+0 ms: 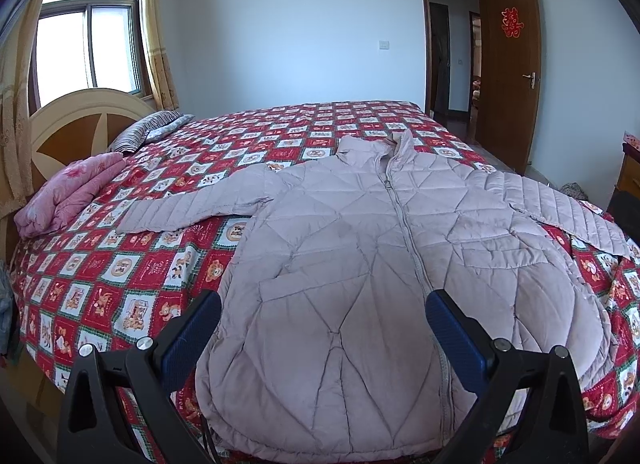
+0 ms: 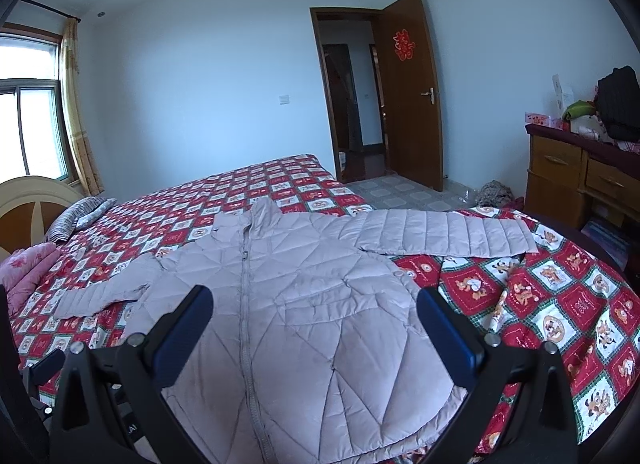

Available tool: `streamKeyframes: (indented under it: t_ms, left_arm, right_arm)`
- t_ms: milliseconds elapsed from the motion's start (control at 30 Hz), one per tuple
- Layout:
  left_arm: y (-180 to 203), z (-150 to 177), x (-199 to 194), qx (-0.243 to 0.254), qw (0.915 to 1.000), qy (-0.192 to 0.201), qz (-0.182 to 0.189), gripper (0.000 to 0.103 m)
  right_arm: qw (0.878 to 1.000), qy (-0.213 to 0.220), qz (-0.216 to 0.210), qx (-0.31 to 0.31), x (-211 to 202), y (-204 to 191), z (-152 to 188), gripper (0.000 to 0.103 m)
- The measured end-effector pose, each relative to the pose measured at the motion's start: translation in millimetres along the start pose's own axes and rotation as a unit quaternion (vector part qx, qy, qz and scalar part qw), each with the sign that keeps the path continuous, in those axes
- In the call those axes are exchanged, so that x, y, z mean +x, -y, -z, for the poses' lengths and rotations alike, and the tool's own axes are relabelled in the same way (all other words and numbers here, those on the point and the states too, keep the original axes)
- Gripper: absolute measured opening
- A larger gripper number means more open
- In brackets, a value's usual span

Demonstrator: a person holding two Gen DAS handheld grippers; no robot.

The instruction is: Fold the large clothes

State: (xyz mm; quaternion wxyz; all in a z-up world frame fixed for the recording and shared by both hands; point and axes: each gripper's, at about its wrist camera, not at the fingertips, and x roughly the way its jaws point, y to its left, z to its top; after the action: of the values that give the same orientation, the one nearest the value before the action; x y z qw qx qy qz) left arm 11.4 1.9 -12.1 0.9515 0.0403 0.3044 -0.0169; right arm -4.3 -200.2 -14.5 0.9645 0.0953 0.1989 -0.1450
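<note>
A pale pink quilted puffer jacket [image 1: 360, 248] lies face up on the bed, zipped, collar away from me, both sleeves spread out sideways. It also shows in the right wrist view [image 2: 304, 304]. My left gripper [image 1: 324, 324] is open and empty, held above the jacket's lower left front. My right gripper [image 2: 316, 324] is open and empty, held above the jacket's lower right front. The left sleeve [image 1: 188, 208] lies flat towards the headboard. The right sleeve [image 2: 444, 232] reaches towards the bed's right edge.
The bed has a red patterned cover [image 1: 120, 276]. A folded pink quilt [image 1: 68, 192] and a striped pillow [image 1: 148, 128] lie by the headboard [image 1: 72, 124]. An open brown door [image 2: 412, 92] stands behind. A wooden dresser [image 2: 580, 172] with clutter stands at the right.
</note>
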Motion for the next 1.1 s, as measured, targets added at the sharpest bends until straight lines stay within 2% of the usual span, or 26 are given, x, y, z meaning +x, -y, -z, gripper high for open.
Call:
streamKeyframes:
  t_ms: [100, 200, 300, 400, 533, 767, 933, 1100]
  left_arm:
    - [0.6, -3.9, 14.1, -0.002, 1.0, -0.006, 0.001, 0.102]
    - [-0.8, -6.8, 34.0, -0.002, 0.9996, -0.02, 0.02, 0.102]
    - [-4.3, -4.5, 64.2, -0.011, 0.9978, -0.056, 0.034, 0.102]
    - [-5.7, 0.5, 94.2, -0.015, 0.9953, -0.091, 0.031, 0.102]
    - [-4.3, -1.4, 117.7, -0.02, 0.9939, -0.106, 0.023, 0.102]
    - [-5.1, -30.8, 151.3, -0.008, 0.9955, -0.094, 0.015, 0.102]
    - [-23.0, -65.3, 183.4, -0.017, 0.9975, -0.067, -0.016, 0.102]
    - [-35.1, -93.4, 221.4, -0.023, 0.9981, -0.043, -0.037, 0.102]
  right_arm:
    - [1.0, 0.002, 0.004, 0.015, 10.0, 14.3, -3.8, 0.103]
    - [0.999, -0.006, 0.014, 0.03, 25.7, 31.2, -7.2, 0.103]
    - [0.997, -0.042, 0.041, 0.058, 51.6, 53.4, -3.9, 0.103]
    - [0.992, -0.071, 0.062, 0.088, 72.0, 75.5, 3.4, 0.103]
    - [0.983, -0.104, 0.095, 0.115, 97.3, 98.3, 7.0, 0.103]
    - [0.976, -0.113, 0.159, 0.094, 128.2, 122.9, -15.7, 0.103]
    - [0.964, -0.106, 0.222, 0.105, 148.6, 161.6, -36.1, 0.103]
    - [0.951, -0.097, 0.283, 0.08, 176.8, 186.6, -53.1, 0.103]
